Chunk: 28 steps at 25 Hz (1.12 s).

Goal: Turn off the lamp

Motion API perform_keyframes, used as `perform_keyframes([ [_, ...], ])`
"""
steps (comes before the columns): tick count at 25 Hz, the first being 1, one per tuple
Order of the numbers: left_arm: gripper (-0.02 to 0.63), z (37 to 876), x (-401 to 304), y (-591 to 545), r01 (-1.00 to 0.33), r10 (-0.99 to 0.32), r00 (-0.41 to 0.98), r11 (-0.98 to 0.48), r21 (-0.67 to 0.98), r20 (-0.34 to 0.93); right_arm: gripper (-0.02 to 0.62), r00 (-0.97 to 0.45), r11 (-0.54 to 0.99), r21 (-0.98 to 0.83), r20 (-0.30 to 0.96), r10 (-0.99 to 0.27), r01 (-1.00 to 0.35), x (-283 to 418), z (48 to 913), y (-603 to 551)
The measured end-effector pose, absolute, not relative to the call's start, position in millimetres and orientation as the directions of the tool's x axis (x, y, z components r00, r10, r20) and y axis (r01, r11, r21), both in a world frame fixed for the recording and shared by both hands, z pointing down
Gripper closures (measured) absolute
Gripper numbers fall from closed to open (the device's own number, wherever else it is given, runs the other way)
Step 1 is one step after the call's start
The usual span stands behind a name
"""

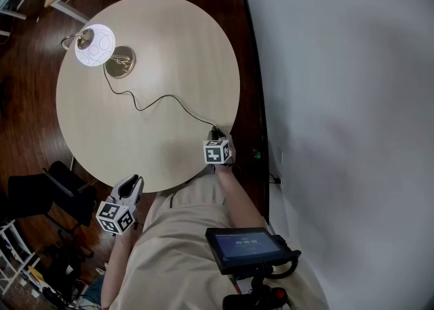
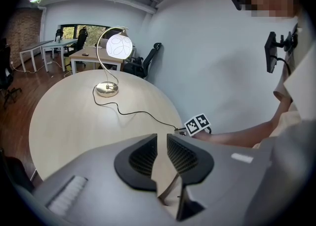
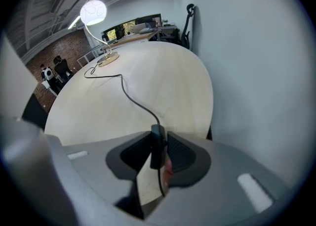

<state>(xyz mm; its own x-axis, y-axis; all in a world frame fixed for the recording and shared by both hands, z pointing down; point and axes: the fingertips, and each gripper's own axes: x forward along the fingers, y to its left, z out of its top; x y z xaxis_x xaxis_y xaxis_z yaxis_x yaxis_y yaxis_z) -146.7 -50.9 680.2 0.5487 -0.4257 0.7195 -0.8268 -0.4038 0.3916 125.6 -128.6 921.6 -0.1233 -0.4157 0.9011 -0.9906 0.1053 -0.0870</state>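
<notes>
Lamp [image 1: 93, 45]: lit, with a white globe shade, a curved metal stem and a round base; it stands at the far side of the round table [image 1: 169, 37].
Cord [image 1: 163, 98]: black, goes from the base to the switch [image 3: 157, 147].
Right gripper [image 3: 159, 140]: fingers clamped on the switch.
Left gripper [image 2: 161, 146]: fingers a little apart, nothing between.

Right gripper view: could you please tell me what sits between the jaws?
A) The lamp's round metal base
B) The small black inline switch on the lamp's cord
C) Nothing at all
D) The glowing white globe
B: the small black inline switch on the thin black cord is pinched between the jaws of the right gripper, while the white globe lamp glows far across the round pale wooden table.
</notes>
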Motion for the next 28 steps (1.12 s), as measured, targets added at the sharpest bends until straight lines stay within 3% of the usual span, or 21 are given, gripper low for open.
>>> perform_keyframes([
  [28, 0.541, 679, -159, -42, -0.826, -0.442, 0.555, -0.397, 0.401, 0.705, 0.506, -0.05, 0.218, 0.034, 0.928, -0.37, -0.975, 123, 930, -130],
])
